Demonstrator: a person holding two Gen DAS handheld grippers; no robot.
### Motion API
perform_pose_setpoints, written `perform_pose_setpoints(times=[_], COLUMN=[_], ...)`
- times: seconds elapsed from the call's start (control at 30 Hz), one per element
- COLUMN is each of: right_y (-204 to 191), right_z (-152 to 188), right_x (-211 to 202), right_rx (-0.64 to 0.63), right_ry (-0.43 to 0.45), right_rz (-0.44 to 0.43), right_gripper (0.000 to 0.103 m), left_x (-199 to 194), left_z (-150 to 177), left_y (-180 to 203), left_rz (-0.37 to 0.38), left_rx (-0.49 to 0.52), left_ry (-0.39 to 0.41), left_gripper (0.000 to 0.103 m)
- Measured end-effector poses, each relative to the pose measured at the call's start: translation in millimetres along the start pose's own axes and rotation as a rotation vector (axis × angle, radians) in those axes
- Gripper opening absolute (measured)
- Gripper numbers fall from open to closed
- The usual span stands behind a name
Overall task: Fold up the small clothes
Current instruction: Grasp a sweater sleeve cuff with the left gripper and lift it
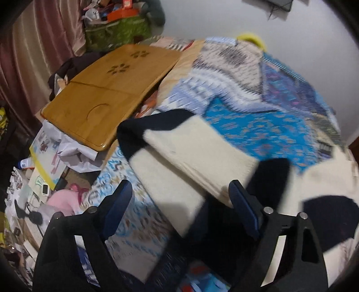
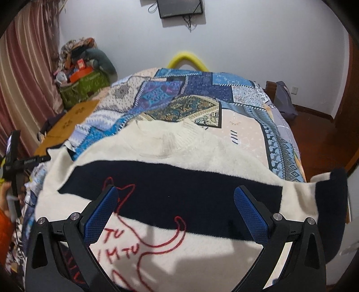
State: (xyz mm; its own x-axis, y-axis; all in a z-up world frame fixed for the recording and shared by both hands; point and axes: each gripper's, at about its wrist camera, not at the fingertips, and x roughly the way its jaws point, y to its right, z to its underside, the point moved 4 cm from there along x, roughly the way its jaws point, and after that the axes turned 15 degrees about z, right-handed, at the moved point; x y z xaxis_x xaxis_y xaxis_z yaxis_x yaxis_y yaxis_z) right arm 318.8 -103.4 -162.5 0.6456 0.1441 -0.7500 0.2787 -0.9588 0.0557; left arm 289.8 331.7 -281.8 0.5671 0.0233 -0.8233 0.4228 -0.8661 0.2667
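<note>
Patchwork bedcover (image 2: 244, 137) in blues, creams and greys takes up most of both views, spread over a bed that runs back to a white wall (image 2: 258, 45). On it lies the cream and navy sweater (image 2: 139, 152), front up, with a broad navy band across the chest and a red outlined cat with red lettering below it. Only the right wrist view shows the whole body of the sweater, its ribbed collar toward the far end of the bed and one navy-cuffed sleeve hanging off the right edge; the left wrist view, which is blurred, shows the other sleeve (image 1: 193, 155) lying out over the cover, its navy cuff toward the wooden lap table (image 1: 105, 94). That table sits tilted at the bed's left edge, partly on the cover, close beside the sleeve's cuff. Behind it hang pink curtains (image 1: 33, 56), and a green fabric bin (image 2: 83, 87) heaped with odds and ends stands in the corner. A dark screen (image 2: 180, 7) on the wall shows only in the right wrist view. The left gripper (image 1: 179, 202) has its jaws spread wide on either side of the sleeve, pads not pressing it. The right gripper (image 2: 176, 211) is likewise released, jaws apart above the navy band.
</note>
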Motion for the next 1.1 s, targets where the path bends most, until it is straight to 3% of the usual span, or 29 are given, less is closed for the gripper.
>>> perform_pose_setpoints(times=[0.1, 0.17, 0.3, 0.47, 0.53, 0.67, 0.7, 0.73, 0.8, 0.83, 0.97, 1.1], right_y=[1, 4, 9, 7, 6, 2, 2, 1, 0, 1, 3, 10], right_z=[-1, 0, 0, -1, -3, -5, -5, -5, -4, -4, 0, 0], right_x=[6, 9, 14, 12, 10, 9, 9, 9, 9, 9, 7, 4], right_rx=[-0.017, -0.020, -0.008, -0.026, -0.040, -0.047, -0.048, -0.048, -0.048, -0.048, -0.051, -0.040], right_ry=[-0.015, -0.018, -0.032, -0.018, -0.004, 0.010, 0.012, 0.013, 0.016, 0.015, 0.010, 0.015], right_rz=[0.009, 0.013, 0.013, 0.023, 0.027, 0.027, 0.025, 0.025, 0.025, 0.024, 0.036, 0.040], right_gripper=[0.101, 0.101, 0.101, 0.101, 0.101, 0.102, 0.102, 0.102, 0.102, 0.102, 0.102, 0.102], left_x=[14, 16, 9, -17, -15, 10, 16, 22, 34, 36, 18, -29], left_z=[-4, -5, -7, -8, -6, 1, 3, 5, 6, 5, -6, -20], left_y=[-10, -12, -3, 5, 7, 2, 1, 2, 4, 5, 28, 68], left_rz=[0.047, 0.077, 0.091, 0.104, 0.136, 0.251, 0.276, 0.297, 0.304, 0.303, 0.247, 0.281], left_rx=[-0.056, -0.091, -0.068, -0.038, -0.038, -0.140, -0.168, -0.180, -0.198, -0.205, -0.081, 0.046], left_ry=[-0.040, -0.038, -0.028, 0.026, -0.001, -0.103, -0.119, -0.130, -0.157, -0.160, -0.102, -0.024], left_gripper=[0.070, 0.068, 0.056, 0.056, 0.056, 0.056, 0.048, 0.031, 0.011, 0.009, 0.007, 0.007])
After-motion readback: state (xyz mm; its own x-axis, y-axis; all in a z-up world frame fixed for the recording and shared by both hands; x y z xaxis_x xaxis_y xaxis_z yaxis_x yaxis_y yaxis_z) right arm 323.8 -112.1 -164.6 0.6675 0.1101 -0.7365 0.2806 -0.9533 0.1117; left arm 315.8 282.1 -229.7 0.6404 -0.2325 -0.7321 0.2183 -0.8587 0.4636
